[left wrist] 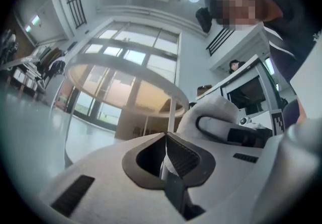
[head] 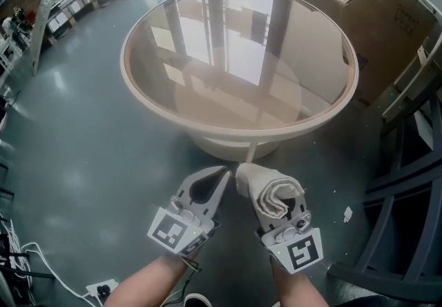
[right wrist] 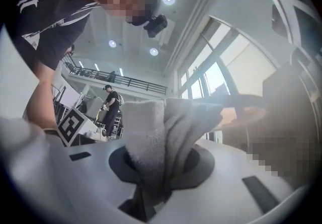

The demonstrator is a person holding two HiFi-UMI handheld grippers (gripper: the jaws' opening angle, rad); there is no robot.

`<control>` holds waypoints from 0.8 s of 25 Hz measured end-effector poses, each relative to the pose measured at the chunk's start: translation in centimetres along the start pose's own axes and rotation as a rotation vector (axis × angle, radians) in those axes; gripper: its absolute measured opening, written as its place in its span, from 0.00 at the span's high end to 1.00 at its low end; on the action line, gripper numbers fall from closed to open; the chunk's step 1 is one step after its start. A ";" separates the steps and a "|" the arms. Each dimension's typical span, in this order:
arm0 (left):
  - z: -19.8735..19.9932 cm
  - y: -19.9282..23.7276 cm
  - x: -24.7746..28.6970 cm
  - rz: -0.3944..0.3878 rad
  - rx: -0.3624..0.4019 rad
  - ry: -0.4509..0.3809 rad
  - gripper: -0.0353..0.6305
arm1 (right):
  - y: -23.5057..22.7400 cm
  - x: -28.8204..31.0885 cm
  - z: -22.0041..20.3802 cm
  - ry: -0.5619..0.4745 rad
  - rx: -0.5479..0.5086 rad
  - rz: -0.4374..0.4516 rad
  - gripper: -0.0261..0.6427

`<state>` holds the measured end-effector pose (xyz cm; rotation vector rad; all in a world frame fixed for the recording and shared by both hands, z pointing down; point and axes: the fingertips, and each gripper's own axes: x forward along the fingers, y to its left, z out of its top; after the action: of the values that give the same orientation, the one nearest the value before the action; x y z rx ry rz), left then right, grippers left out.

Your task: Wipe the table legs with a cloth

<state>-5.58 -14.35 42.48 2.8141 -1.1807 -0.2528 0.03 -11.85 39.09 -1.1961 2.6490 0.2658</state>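
Note:
A round glass-topped table with a cream rim (head: 238,134) stands in front of me on thin white legs; one table leg (head: 250,152) shows just below the near rim, and in the left gripper view the same table leg (left wrist: 171,113) rises beyond the jaws. My left gripper (head: 224,174) is shut with nothing in it, its tip close to that leg. My right gripper (head: 266,205) is shut on a rolled beige cloth (head: 268,192), held beside the left one. The cloth (right wrist: 161,137) fills the right gripper's jaws (right wrist: 161,167) and bulges above them.
A large cardboard box (head: 376,23) sits behind the table at the right. A dark metal frame (head: 407,181) stands close on the right. A power strip (head: 103,290) with cables lies at the lower left. Leaning boards (head: 41,23) line the far left.

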 end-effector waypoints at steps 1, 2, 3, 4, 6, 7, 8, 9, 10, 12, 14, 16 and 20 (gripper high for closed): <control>2.0 -0.2 0.4 -0.002 0.016 -0.031 0.94 | -0.2 0.7 1.5 -0.026 -0.014 0.007 0.84; 3.8 -0.4 0.7 -0.007 0.038 -0.058 0.94 | -0.5 1.5 2.6 -0.045 -0.020 0.012 0.84; 5.3 -0.8 0.9 -0.014 0.064 -0.081 0.94 | -0.9 2.2 3.3 -0.059 -0.022 0.012 0.84; 6.5 -1.3 1.2 -0.023 0.091 -0.100 0.94 | -1.3 2.8 3.9 -0.069 -0.022 0.010 0.84; 7.9 -2.3 1.5 -0.040 0.134 -0.120 0.94 | -1.8 3.7 4.1 -0.065 -0.022 0.001 0.84; 8.2 -2.8 1.6 -0.046 0.149 -0.121 0.94 | -1.9 3.9 3.9 -0.052 -0.025 -0.003 0.84; 8.1 -3.2 1.7 -0.049 0.160 -0.117 0.94 | -1.9 4.1 3.5 -0.040 -0.029 -0.005 0.84; 7.9 -3.5 1.8 -0.052 0.168 -0.110 0.94 | -2.0 4.1 3.2 -0.035 -0.029 -0.007 0.84; 7.6 -3.6 1.9 -0.053 0.174 -0.103 0.94 | -2.1 4.1 2.8 -0.031 -0.018 -0.009 0.84; 6.7 -3.6 2.0 -0.048 0.174 -0.088 0.94 | -2.4 3.8 1.6 -0.015 0.019 -0.017 0.84; 5.4 -2.9 1.8 -0.033 0.155 -0.069 0.94 | -2.4 3.3 -0.2 0.011 0.039 -0.020 0.84; 3.9 -2.1 1.7 -0.017 0.134 -0.046 0.94 | -2.4 2.9 -2.1 0.035 0.064 -0.026 0.84; 0.6 -1.0 1.2 0.001 0.106 0.017 0.94 | -2.2 2.1 -4.9 0.066 0.091 -0.032 0.84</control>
<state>-4.18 -14.47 41.57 2.8994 -1.2276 -0.1709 -0.31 -16.06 43.09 -1.2376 2.6637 0.1009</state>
